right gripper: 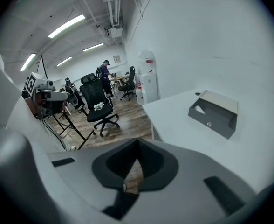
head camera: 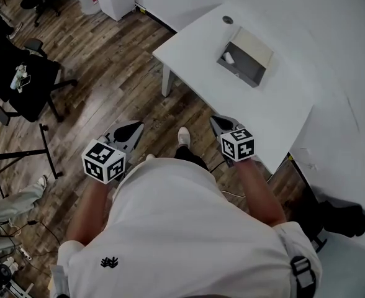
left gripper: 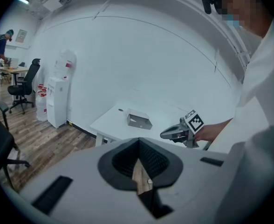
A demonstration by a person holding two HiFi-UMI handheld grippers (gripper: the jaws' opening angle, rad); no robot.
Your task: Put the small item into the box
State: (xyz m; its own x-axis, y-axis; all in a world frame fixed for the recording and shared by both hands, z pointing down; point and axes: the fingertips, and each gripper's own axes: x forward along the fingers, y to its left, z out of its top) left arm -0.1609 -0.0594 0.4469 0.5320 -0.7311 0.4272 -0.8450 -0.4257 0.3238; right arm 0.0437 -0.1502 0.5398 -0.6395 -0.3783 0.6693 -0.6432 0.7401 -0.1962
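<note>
A white surface (head camera: 282, 104) stands on the wood floor (head camera: 108, 54) of an office. On it sits the grey box (head camera: 240, 72), and the small white item (head camera: 228, 58) lies inside at one end. The left tool (head camera: 135, 128) and right tool (head camera: 215, 120) hang at the person's waist, well off the surface, each closed tight and empty.

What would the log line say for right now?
left gripper: shut, empty | right gripper: shut, empty | box: on table, small white item inside | both grippers: away from box
</note>
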